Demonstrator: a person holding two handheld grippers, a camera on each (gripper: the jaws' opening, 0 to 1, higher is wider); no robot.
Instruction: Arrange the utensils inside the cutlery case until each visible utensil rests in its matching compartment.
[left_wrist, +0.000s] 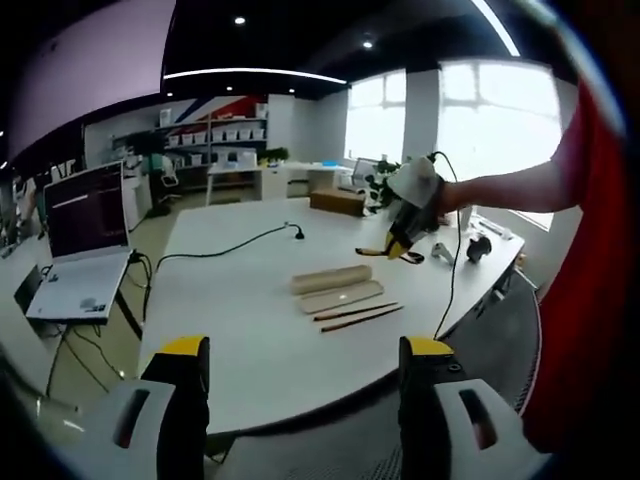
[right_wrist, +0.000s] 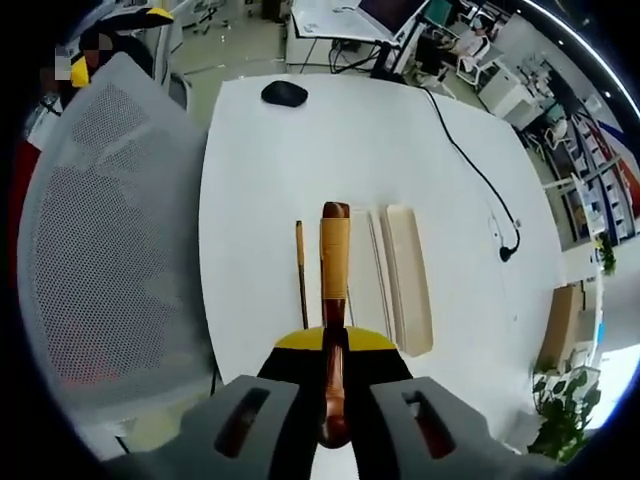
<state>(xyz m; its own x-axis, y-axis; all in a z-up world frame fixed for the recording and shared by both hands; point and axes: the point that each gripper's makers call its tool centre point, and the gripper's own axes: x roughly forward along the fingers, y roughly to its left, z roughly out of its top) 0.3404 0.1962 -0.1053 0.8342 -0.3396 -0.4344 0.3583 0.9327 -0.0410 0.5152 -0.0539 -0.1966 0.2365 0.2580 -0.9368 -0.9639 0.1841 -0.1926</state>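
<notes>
A pale wooden cutlery case (left_wrist: 332, 279) lies open on the white table (left_wrist: 230, 300), its flat lid (left_wrist: 342, 297) beside it. Two thin brown utensils (left_wrist: 357, 315) rest on the table just in front of the lid. My left gripper (left_wrist: 305, 352) stands open over the near table edge, nothing between its jaws. A person's hand holds my right gripper (left_wrist: 400, 240) in the air above the case's right end. In the right gripper view, the right gripper (right_wrist: 335, 345) is shut on a brown utensil with a tan band (right_wrist: 334, 262). Below lie a thin brown stick (right_wrist: 300, 275) and the case (right_wrist: 411, 275).
A black mouse (right_wrist: 285, 93) and a black cable (right_wrist: 478, 168) lie on the far part of the table. A grey mesh chair (right_wrist: 110, 230) stands at the table's edge. An open laptop (left_wrist: 85, 215) sits on a side stand. A red sleeve (left_wrist: 590, 260) fills the right.
</notes>
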